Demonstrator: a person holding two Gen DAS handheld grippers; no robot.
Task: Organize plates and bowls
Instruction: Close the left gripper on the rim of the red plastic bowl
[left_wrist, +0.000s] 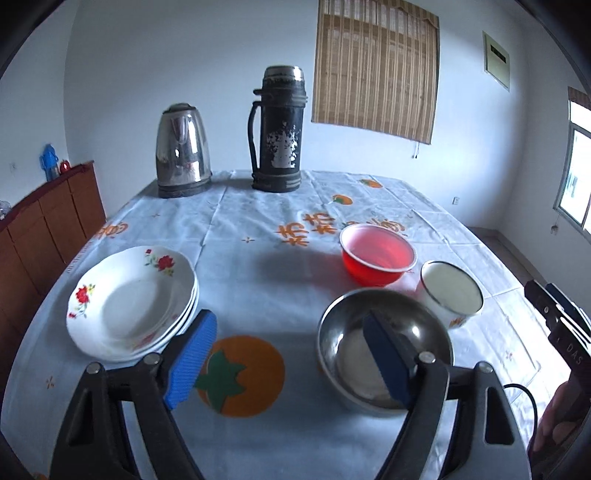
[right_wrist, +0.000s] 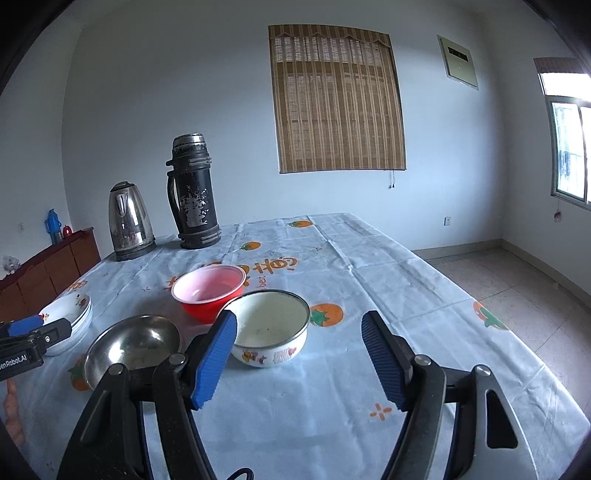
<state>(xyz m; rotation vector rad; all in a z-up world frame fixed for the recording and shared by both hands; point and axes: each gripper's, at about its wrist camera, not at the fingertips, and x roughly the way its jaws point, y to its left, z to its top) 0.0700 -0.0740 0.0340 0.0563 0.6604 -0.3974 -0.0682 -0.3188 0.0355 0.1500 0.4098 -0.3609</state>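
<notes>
A stack of white flowered plates (left_wrist: 129, 302) (right_wrist: 68, 317) sits at the table's left. A steel bowl (left_wrist: 384, 343) (right_wrist: 133, 343), a red plastic bowl (left_wrist: 376, 254) (right_wrist: 208, 290) and a white enamel bowl (left_wrist: 452, 295) (right_wrist: 271, 328) stand apart from one another. My left gripper (left_wrist: 291, 354) is open and empty above the cloth, its right finger over the steel bowl. My right gripper (right_wrist: 299, 354) is open and empty, just in front of the enamel bowl. The left gripper also shows at the left edge of the right wrist view (right_wrist: 26, 339).
A steel kettle (left_wrist: 181, 147) (right_wrist: 129, 221) and a tall black thermos (left_wrist: 279, 129) (right_wrist: 194, 192) stand at the table's far edge. A wooden cabinet (left_wrist: 44, 225) is left of the table (right_wrist: 369, 280). Tiled floor (right_wrist: 517, 295) lies to the right.
</notes>
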